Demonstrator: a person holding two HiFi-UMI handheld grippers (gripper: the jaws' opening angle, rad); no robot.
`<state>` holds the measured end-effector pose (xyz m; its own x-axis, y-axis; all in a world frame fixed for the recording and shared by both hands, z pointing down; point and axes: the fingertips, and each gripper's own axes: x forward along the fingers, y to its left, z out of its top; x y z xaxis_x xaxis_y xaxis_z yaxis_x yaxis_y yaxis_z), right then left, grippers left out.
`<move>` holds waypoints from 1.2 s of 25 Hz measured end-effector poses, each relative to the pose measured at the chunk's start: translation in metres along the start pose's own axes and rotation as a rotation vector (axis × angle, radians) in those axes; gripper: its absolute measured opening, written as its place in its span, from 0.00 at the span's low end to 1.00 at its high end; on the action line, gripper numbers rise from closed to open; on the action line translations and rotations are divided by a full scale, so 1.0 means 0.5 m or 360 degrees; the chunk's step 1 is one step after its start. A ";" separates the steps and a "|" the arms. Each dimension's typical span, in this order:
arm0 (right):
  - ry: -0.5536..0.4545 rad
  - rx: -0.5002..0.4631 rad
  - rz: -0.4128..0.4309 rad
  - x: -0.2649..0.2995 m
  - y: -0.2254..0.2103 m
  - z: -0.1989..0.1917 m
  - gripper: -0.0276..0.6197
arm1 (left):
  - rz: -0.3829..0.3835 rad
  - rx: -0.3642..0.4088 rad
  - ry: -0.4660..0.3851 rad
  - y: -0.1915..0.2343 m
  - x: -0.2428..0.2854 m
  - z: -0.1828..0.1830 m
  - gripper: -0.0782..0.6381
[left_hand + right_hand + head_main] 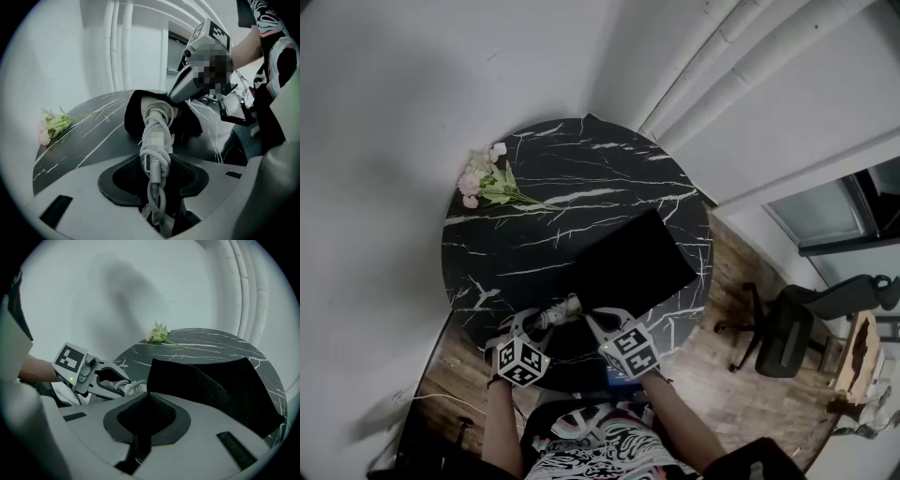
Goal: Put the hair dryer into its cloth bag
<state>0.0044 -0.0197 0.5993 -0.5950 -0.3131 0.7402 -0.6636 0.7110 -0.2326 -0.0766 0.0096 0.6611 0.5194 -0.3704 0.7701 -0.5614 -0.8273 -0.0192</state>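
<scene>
Both clamped | left hand-held gripper: hair dryer | right hand-held gripper: cloth bag edge, hidden in head view

Light: dim, cool, even, no glare. Shadows: soft grey smear on wall beyond right gripper; bag in it reads flat black, detail lost. Distortion: heavy fisheye, dark corners in both gripper views. Focus: gripper shells nearest lens soft.

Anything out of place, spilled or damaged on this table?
Nothing spilled or damaged. The one stray item: a flower sprig lies flat at the far left rim of the marble table, apart from the cloth bag.
</scene>
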 end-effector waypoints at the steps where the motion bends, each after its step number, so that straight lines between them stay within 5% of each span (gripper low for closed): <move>1: 0.0002 0.0005 0.0003 -0.001 0.000 0.001 0.08 | -0.0002 0.0001 -0.0006 0.000 0.001 0.004 0.37; 30: 0.0027 -0.0003 0.0090 0.005 0.011 0.006 0.08 | -0.0049 0.0013 -0.0081 0.001 0.065 0.097 0.37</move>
<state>-0.0019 -0.0186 0.5979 -0.6238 -0.2615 0.7366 -0.6282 0.7284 -0.2734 -0.0286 -0.0237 0.6552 0.5683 -0.3655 0.7372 -0.5394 -0.8421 -0.0016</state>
